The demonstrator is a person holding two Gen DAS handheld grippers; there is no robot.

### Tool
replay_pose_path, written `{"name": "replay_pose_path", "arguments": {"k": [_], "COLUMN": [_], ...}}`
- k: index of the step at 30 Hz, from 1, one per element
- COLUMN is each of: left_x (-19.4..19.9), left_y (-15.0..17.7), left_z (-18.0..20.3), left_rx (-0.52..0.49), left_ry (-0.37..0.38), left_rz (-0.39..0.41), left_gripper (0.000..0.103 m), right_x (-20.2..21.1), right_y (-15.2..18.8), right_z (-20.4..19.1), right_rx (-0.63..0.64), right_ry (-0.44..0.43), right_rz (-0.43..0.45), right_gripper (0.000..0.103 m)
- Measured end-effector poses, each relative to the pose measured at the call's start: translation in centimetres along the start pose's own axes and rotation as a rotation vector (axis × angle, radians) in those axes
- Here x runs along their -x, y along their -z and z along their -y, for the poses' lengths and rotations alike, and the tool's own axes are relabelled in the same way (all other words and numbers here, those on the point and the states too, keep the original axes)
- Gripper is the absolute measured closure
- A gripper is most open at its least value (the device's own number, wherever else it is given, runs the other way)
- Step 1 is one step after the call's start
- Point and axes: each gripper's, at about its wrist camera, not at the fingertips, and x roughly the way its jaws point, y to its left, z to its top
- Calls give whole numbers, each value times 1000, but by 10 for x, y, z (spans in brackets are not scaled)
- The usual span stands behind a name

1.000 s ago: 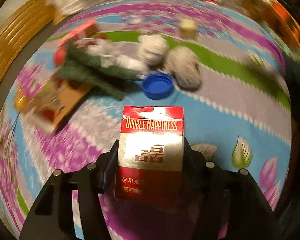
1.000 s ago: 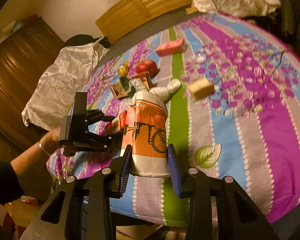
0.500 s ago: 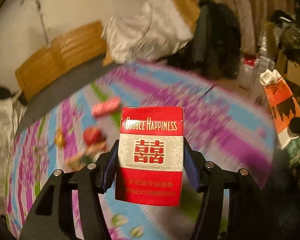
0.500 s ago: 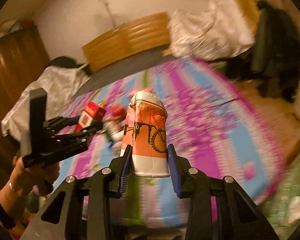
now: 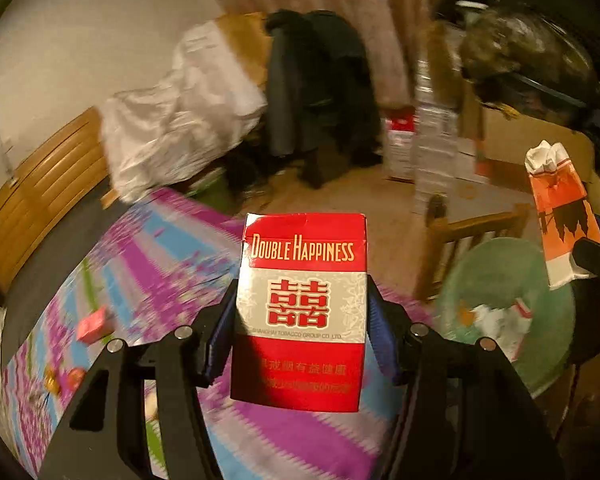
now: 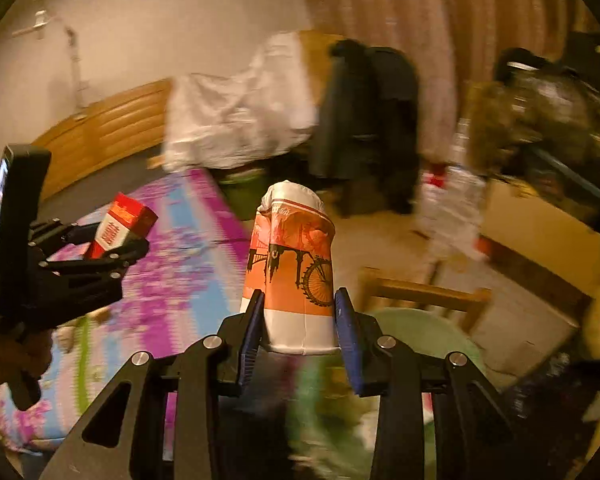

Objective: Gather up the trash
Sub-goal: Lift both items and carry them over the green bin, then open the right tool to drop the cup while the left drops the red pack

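My left gripper (image 5: pixel 302 320) is shut on a red and silver cigarette pack (image 5: pixel 302 312) marked Double Happiness, held upright above the bed's corner. My right gripper (image 6: pixel 298 320) is shut on a crumpled orange and white paper cup (image 6: pixel 294 268) with a bicycle print. The same cup (image 5: pixel 562 224) shows at the right edge of the left wrist view. In the right wrist view the left gripper (image 6: pixel 112 240) carries the pack (image 6: pixel 120 226) at the left. A green-lined trash bin (image 5: pixel 500 304) with paper scraps inside sits low on the right, its rim (image 6: pixel 428 324) just past the cup.
The bed's purple, blue and green floral sheet (image 5: pixel 160 264) still carries a pink box (image 5: pixel 94 324) and small items at the far left. A wooden stool (image 5: pixel 472 228) stands by the bin. A dark coat on a chair (image 5: pixel 316 92), white bedding (image 5: pixel 180 120) and cardboard boxes (image 6: pixel 540 232) crowd the floor beyond.
Both grippers have swung up and to the right, away from the bed's clutter, each keeping its load. The floor, stool and green bin have come into view.
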Motion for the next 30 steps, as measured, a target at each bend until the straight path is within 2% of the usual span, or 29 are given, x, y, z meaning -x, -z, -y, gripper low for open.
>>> {"name": "replay_pose_path", "arguments": {"k": [6, 13, 17, 30], "left_x": [-18, -27, -30, -41], "left_y": [-21, -30, -31, -27], "left_z": [78, 128, 144, 156], "left_rx": [-91, -133, -156, -174], "left_ry": [68, 111, 121, 130], "left_rz": [-4, -10, -17, -52], "left_gripper": [47, 47, 47, 47], "right_x": [-4, -12, -13, -23], "right_y": [8, 17, 21, 31], "right_z": [80, 130, 137, 131], "right_rx": [-71, -110, -119, -120], "right_ry": [137, 221, 234, 243], "right_rz": [-12, -25, -37, -71], "right_gripper": [66, 66, 66, 65]}}
